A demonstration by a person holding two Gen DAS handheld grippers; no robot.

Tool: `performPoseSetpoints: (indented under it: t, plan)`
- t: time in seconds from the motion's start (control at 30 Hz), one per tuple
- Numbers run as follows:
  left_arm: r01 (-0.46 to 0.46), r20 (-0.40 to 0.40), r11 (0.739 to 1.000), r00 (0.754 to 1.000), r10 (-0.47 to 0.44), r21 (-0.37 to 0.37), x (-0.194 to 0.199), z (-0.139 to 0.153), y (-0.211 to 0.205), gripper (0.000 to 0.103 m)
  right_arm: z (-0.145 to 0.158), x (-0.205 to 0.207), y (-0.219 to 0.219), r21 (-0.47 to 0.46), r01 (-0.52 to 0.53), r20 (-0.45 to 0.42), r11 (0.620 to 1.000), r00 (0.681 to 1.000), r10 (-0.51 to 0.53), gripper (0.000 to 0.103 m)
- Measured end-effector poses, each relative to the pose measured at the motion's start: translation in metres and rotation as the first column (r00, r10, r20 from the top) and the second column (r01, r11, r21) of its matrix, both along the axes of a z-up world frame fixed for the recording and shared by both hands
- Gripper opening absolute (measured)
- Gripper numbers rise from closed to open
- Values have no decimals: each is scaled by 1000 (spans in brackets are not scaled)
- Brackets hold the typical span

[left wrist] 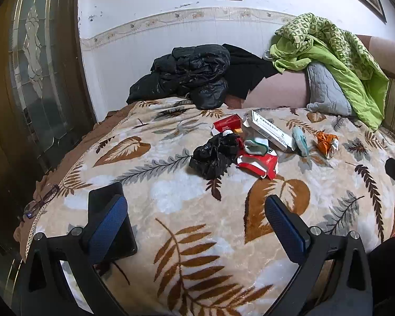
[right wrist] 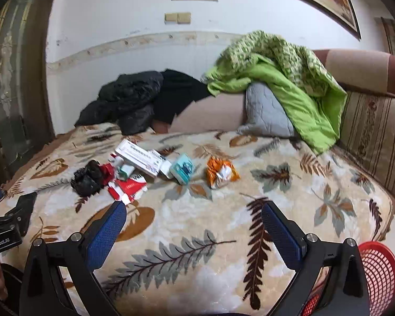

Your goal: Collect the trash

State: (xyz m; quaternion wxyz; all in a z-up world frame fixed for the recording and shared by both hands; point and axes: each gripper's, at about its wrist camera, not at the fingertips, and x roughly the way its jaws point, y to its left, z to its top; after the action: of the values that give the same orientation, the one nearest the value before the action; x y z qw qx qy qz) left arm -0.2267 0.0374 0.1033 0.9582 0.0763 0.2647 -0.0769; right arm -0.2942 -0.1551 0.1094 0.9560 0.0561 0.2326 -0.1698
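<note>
A heap of trash lies mid-bed on the leaf-print blanket (left wrist: 186, 237): a crumpled black bag (left wrist: 214, 155) (right wrist: 88, 177), a torn red carton (left wrist: 260, 162) (right wrist: 127, 188), a long white box (left wrist: 271, 129) (right wrist: 142, 158), a teal item (left wrist: 300, 138) (right wrist: 183, 169) and an orange wrapper (left wrist: 326, 142) (right wrist: 221, 173). My left gripper (left wrist: 196, 221) hovers open, short of the black bag, holding nothing. My right gripper (right wrist: 194, 226) is open too, empty, in front of the red carton. A red mesh basket (right wrist: 379, 271) sits at the lower right, beside the right gripper.
A black jacket (left wrist: 192, 76), a green quilt (left wrist: 337, 58) and a grey pillow (left wrist: 323, 89) are piled against the sofa back. Eyeglasses (left wrist: 39, 200) rest on the bed's left edge, and a flat black phone-like slab (left wrist: 123, 237) lies behind my left finger. A glazed door (left wrist: 31, 65) stands at left.
</note>
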Motion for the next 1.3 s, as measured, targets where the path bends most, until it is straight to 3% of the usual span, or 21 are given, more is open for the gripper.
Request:
performPoseSetpoints:
  t: [0.33, 1.3]
  plan:
    - [-14, -38, 999, 999, 13, -37, 8, 0, 9, 103, -2, 4, -1, 6, 12, -29, 1000, 1000, -12, 103]
    - [-15, -45, 999, 999, 14, -35, 9, -1, 10, 103, -5, 8, -4, 3, 23, -74, 1000, 997, -22, 103]
